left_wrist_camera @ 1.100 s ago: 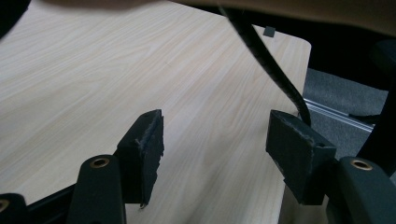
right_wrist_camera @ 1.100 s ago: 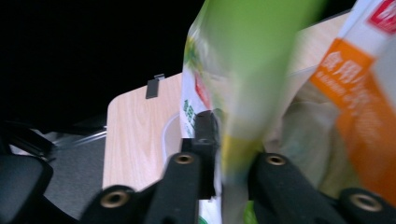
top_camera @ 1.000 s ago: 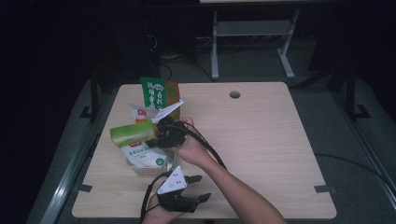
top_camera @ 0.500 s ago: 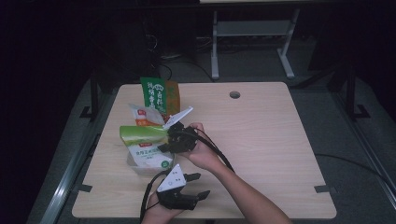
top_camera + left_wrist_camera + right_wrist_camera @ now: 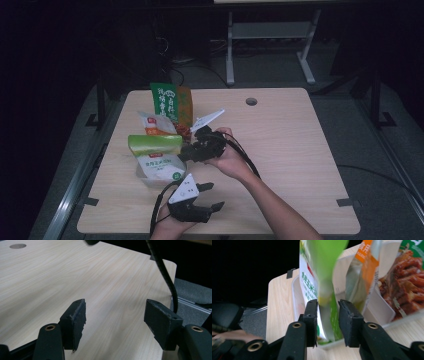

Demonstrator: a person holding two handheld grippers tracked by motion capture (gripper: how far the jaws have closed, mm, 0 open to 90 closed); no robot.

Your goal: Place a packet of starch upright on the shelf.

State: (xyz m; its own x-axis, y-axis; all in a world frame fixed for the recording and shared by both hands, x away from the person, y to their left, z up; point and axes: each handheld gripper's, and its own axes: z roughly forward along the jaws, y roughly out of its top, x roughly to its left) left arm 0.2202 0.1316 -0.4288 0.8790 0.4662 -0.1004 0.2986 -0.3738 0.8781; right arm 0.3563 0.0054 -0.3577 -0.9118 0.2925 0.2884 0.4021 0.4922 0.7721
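Observation:
A bag with a green top and white body [image 5: 156,150] stands upright in a clear plastic tray [image 5: 150,181] at the table's left. My right gripper [image 5: 183,155] reaches its right edge from the right. In the right gripper view the bag [image 5: 325,267] sits between the jaws of that gripper [image 5: 328,315]. The jaws have just been opening, and a gap shows at the right pad, so the gripper is open. My left gripper [image 5: 212,196] rests near the front edge, open, with bare wood between its jaws [image 5: 115,317].
Behind the green-topped bag the tray holds an orange-and-white bag [image 5: 155,125], a tall green bag [image 5: 166,100] and a bag printed with red snacks [image 5: 404,282]. A cable hole [image 5: 251,101] lies at the table's back. Cables [image 5: 162,265] trail from both grippers.
My right gripper carried the green-topped bag a little to the right. The bag went from tilted to upright in the tray. The left gripper kept still.

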